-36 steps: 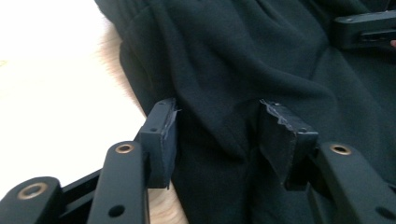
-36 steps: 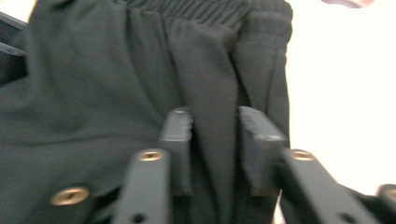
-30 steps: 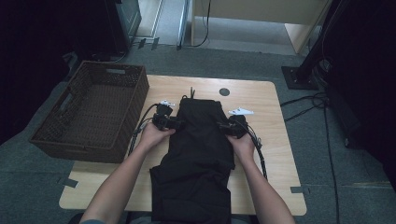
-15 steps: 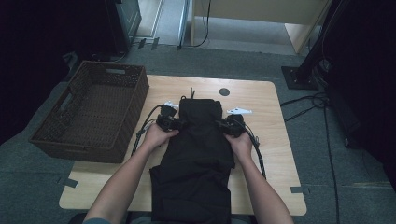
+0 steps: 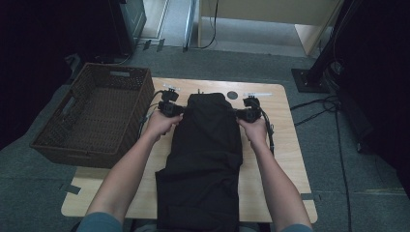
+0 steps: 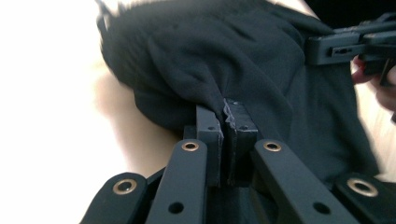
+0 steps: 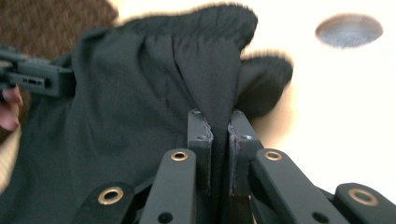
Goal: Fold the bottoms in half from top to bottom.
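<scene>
Item: black trousers (image 5: 208, 159), laid lengthwise mid-table, waistband at 12 o'clock, legs hanging past 6. Left gripper (image 5: 170, 108), at 9 o'clock of the waistband, has just clamped its edge; right gripper (image 5: 246, 114), at 3 o'clock, likewise. Wicker basket (image 5: 58, 145) beside. Handling: lift both sides level, keeping cloth taut.

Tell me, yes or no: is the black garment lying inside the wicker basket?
No: in the high view the black garment lies spread on the wooden table, while the wicker basket stands beside it to the left.
</scene>
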The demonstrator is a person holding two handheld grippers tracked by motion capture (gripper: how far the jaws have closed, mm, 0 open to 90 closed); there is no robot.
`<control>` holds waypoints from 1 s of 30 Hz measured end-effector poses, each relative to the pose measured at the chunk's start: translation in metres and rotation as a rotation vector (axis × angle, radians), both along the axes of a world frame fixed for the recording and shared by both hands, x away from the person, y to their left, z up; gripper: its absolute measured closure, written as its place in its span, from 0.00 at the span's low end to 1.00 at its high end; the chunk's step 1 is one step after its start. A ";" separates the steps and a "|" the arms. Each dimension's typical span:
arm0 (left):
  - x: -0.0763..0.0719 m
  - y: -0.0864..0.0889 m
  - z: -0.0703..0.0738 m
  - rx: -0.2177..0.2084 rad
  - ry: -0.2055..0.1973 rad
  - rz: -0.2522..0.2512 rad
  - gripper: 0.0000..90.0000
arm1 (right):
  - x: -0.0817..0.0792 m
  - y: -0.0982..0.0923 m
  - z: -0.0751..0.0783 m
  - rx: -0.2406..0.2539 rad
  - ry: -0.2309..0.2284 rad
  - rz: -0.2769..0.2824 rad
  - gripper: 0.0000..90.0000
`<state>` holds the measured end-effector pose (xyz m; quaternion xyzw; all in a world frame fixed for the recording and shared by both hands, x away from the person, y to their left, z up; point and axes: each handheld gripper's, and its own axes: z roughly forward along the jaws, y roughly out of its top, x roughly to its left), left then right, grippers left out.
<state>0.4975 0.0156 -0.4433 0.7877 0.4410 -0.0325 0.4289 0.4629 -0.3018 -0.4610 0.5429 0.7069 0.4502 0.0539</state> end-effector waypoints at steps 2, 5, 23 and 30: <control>0.010 -0.001 0.016 -0.012 -0.022 0.015 0.96 | 0.010 -0.001 0.014 0.004 -0.011 -0.019 0.92; 0.022 -0.004 0.044 -0.016 -0.085 0.037 0.96 | 0.025 0.000 0.044 -0.012 -0.057 -0.042 0.92; -0.020 0.015 0.033 0.056 -0.171 -0.068 0.95 | -0.005 0.015 0.059 -0.030 -0.144 0.011 0.91; -0.068 0.022 -0.006 0.103 -0.132 -0.165 0.95 | -0.058 0.014 0.014 -0.037 -0.050 0.123 0.91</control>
